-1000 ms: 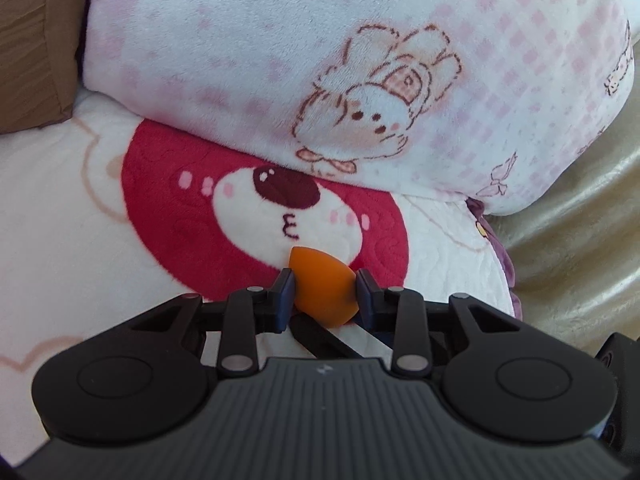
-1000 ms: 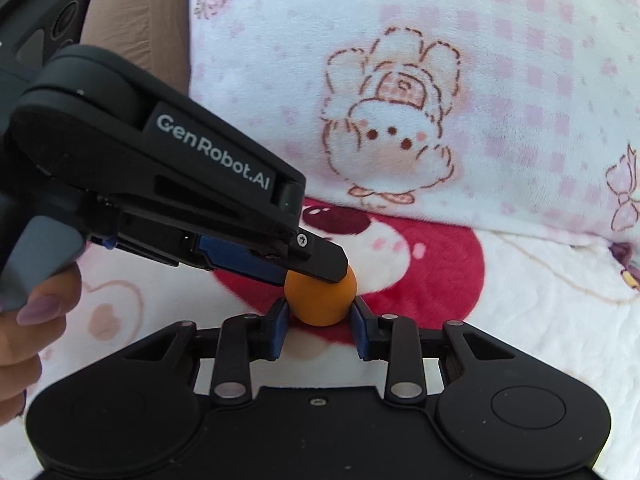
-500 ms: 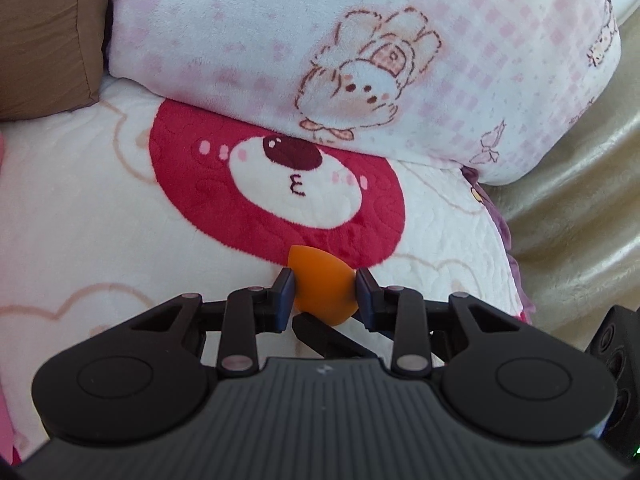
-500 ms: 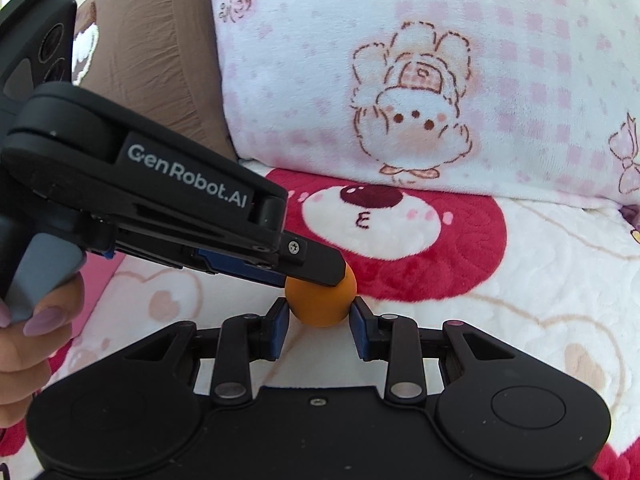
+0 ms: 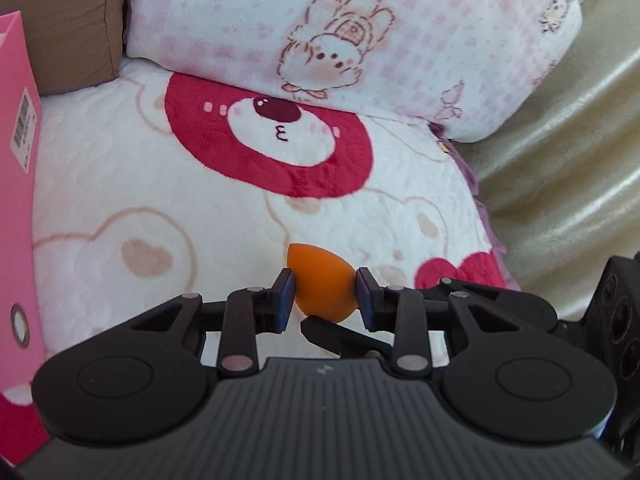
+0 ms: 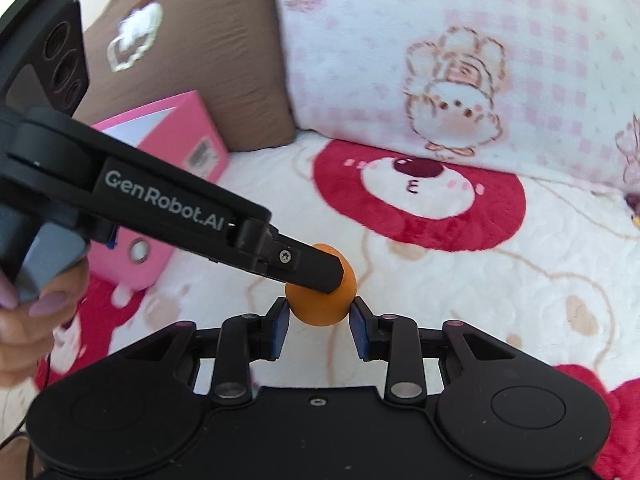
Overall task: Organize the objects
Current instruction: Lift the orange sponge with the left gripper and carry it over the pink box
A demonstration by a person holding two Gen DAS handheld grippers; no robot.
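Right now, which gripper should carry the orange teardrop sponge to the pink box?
Likely left: both grip the orange teardrop sponge, but left gripper sits nearer the pink box; right gripper would reach across.

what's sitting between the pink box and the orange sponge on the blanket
Nothing: bare blanket separates the pink box from the orange sponge, seen in the right wrist view.

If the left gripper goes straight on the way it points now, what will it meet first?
The left gripper is shut on the orange sponge. Straight ahead lies the white blanket, probably near its red bear face; depth is unclear.
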